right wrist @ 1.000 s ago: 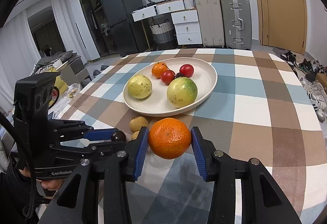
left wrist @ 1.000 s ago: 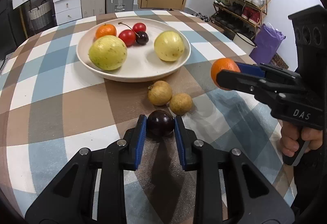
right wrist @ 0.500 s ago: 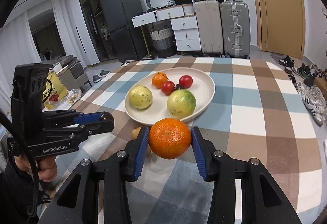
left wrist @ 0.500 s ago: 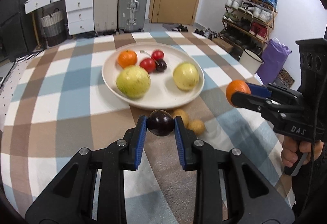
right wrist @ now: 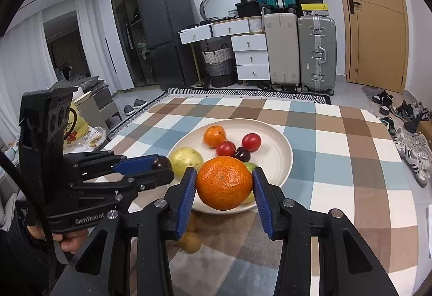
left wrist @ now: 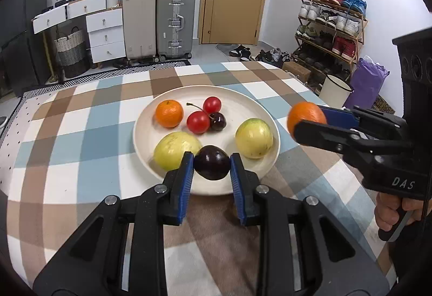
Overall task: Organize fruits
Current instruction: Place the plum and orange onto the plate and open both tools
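Left wrist view showed the left gripper (left wrist: pixel 212 167) clamped on a dark plum (left wrist: pixel 212 166) above the plate (left wrist: pixel 243 107), the right gripper (right wrist: pixel 223 184) clutching an orange (right wrist: pixel 224 182) nearby, apparently for placing.

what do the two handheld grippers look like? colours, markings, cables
Both are matte black pistol-grip frames with blue finger pads and silver pivot screws. The left gripper reads "GenRobot", with a black cable beside it. The right gripper reads "DAS". Bare hands grip both handles.

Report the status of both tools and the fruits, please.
Left tool shut on dark plum. Right tool shut on orange. Both held above plate, nothing blocking.
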Tool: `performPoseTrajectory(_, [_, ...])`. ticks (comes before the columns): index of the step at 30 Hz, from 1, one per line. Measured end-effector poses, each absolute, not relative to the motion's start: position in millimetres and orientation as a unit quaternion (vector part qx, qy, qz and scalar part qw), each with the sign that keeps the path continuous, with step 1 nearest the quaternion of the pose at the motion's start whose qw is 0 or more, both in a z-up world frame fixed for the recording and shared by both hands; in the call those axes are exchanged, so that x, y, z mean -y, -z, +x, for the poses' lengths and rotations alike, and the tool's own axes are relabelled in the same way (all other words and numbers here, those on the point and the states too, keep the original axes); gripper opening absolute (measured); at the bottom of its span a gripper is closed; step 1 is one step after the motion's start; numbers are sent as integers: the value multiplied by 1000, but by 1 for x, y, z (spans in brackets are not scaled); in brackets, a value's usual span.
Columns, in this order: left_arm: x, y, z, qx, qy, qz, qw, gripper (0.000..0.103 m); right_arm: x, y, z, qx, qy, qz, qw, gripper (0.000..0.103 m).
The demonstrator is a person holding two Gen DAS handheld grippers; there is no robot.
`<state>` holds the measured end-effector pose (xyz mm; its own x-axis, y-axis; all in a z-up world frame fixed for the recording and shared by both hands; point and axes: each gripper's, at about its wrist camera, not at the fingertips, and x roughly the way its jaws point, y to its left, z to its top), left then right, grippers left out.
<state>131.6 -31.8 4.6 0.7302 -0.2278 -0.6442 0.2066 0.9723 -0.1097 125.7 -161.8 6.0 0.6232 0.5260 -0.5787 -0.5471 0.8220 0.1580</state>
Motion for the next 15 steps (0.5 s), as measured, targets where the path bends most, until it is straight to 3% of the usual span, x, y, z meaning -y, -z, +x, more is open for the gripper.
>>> performPoseTrajectory(15, [33, 19, 157, -345, 113, -36, 931, 25, 167, 15, 188, -320, -245, 28, 915, 43])
